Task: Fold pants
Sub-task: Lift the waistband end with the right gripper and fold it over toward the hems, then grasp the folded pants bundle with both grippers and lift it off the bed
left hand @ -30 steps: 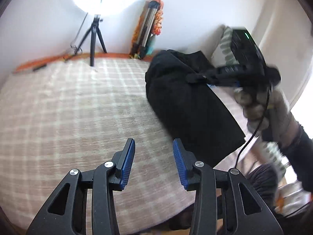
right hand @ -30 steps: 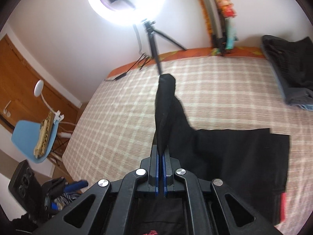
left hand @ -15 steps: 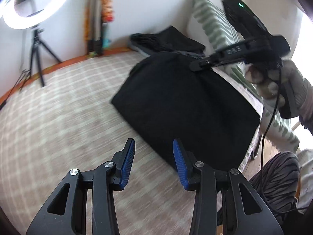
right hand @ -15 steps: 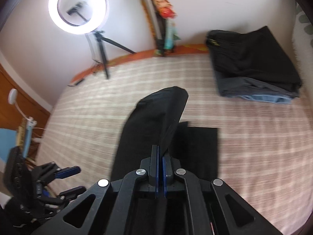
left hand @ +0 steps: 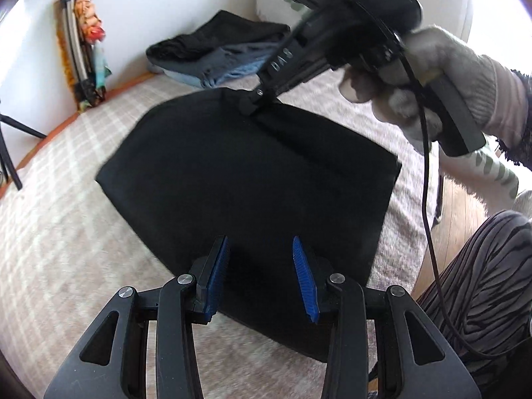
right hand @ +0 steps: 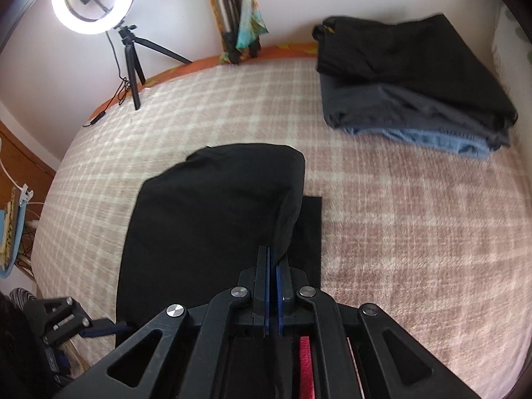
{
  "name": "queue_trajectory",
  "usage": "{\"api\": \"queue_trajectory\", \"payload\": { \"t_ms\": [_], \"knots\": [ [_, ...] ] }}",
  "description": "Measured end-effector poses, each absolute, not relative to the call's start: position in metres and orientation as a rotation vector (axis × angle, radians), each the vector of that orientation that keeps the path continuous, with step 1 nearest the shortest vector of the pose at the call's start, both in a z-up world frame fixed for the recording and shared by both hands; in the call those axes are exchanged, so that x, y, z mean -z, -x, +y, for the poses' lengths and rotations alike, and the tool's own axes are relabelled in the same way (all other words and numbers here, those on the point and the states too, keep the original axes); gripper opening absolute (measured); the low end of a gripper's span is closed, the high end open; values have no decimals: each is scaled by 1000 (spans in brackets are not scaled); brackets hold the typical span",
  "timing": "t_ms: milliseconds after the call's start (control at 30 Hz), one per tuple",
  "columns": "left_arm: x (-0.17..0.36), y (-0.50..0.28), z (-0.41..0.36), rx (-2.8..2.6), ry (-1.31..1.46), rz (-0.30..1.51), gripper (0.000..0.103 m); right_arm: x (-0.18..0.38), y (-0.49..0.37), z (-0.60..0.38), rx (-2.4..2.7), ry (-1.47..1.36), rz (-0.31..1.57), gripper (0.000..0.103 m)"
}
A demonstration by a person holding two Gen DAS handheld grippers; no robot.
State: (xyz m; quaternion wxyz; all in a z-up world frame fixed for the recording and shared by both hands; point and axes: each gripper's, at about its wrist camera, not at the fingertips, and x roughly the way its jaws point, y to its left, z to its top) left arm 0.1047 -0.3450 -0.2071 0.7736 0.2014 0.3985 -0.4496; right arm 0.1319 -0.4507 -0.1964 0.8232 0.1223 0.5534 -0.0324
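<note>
From the left wrist: the left gripper (left hand: 259, 277) hangs with blue pads apart over the near edge of the black cloth pants (left hand: 246, 179) on the checked bedspread (left hand: 60, 232).

From the right wrist: the right gripper (right hand: 272, 296) is clamped on a pants fold, mid-fold, I'd say; next, lay it flat and let go.

Left gripper (left hand: 260, 276): jaws spread wide, nothing between blue pads (left hand: 303, 274). Right gripper (right hand: 272, 294): jaws clamped together on black fabric; in left view at 1 o'clock, gloved hand (left hand: 429, 79) gripping handle.
</note>
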Motion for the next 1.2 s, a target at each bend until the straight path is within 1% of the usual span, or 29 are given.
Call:
{"api": "queue_trajectory", "payload": {
  "t_ms": [167,300,333,400,433,467,500,533,600,633,667,867,933,1033,1100,1133,1200],
  "knots": [
    [215,-94,-350,961,-464,821,36,213,-131,-459,65,-293,1177,0],
    [208,-100,-347,967,-422,870,36,217,-127,-466,67,-339,1166,2],
    [205,-102,-345,971,-411,880,40,215,-124,-466,69,-328,1164,3],
    [194,-108,-335,968,-361,890,40,211,-119,-466,79,-309,1167,6],
    [191,-110,-329,964,-336,895,44,210,-115,-467,80,-313,1177,12],
    [186,-115,-321,956,-301,902,46,209,-111,-470,81,-314,1187,23],
    [182,-122,-313,946,-260,914,51,209,-108,-471,75,-318,1190,32],
    [180,-128,-307,936,-228,928,52,207,-102,-473,59,-326,1185,39],
    [181,-146,-295,912,-144,983,52,206,-95,-478,11,-359,1170,46],
    [185,-157,-291,901,-101,1022,52,206,-92,-481,-23,-395,1165,62],
    [188,-166,-289,896,-65,1050,52,208,-91,-484,-51,-429,1168,75],
    [218,-201,-287,889,119,1223,53,226,-87,-490,-171,-514,1154,75],
    [227,-205,-290,893,145,1254,53,229,-86,-488,-202,-520,1138,75],
    [227,-205,-289,907,148,1236,53,231,-84,-490,-247,-527,1108,75],
    [228,-207,-293,915,153,1234,53,234,-84,-492,-281,-550,1093,64],
    [228,-208,-294,915,156,1233,53,236,-84,-492,-288,-558,1095,57],
    [228,-209,-298,925,155,1223,53,239,-86,-493,-301,-572,1085,55]
  ]
}}
